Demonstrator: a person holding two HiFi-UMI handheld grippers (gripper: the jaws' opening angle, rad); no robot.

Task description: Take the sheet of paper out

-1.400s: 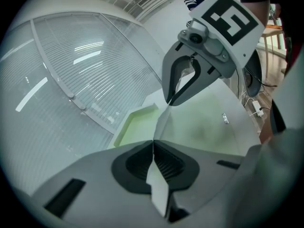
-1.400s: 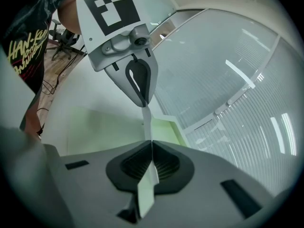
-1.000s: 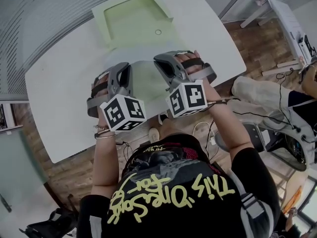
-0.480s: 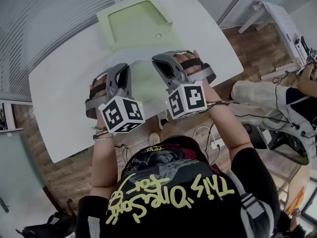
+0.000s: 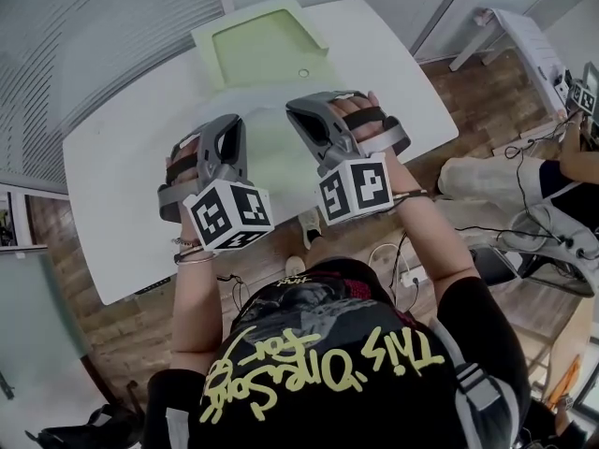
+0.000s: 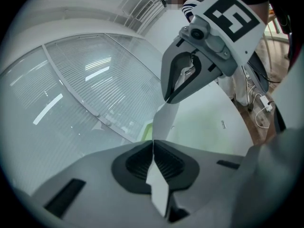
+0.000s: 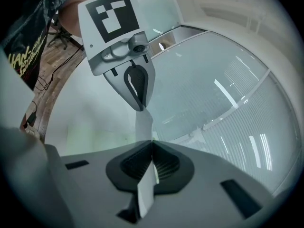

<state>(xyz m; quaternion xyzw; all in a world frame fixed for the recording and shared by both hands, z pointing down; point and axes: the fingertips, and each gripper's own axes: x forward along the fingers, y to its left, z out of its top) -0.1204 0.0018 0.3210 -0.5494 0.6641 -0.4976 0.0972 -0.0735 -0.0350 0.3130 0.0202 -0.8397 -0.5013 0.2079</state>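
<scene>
In its own view, the left gripper (image 6: pixel 153 148) has its jaws pressed together on the edge of the sheet of paper (image 6: pixel 164 120), which we see there almost edge-on, as a thin pale strip. The right gripper (image 7: pixel 152 148) is the same: its jaws are closed on the opposite edge of that sheet. Each hand pinches one side, and the paper is stretched between the two grippers in the air, above the white table (image 5: pixel 122 157).

The green folder (image 5: pixel 262 50) lies flat at the far end of the table, well apart from both grippers. We see no paper reaching from it to the grippers. We therefore judge that the main part of the task is done and the sheet is already out of the folder. What probably remains is to carry it aside, put it down and open the jaws.

The views complete each other. Only the gripper views show the grip itself, with the pads meeting on the paper. Each of them also shows the other gripper across the strip, with its marker cube (image 7: pixel 114 15), and the window blinds (image 6: pixel 95 80) behind. The head view hides the jaws behind the gripper bodies and shows the sheet only faintly between them, but only this view shows where the folder and the table are under the hands.
</scene>
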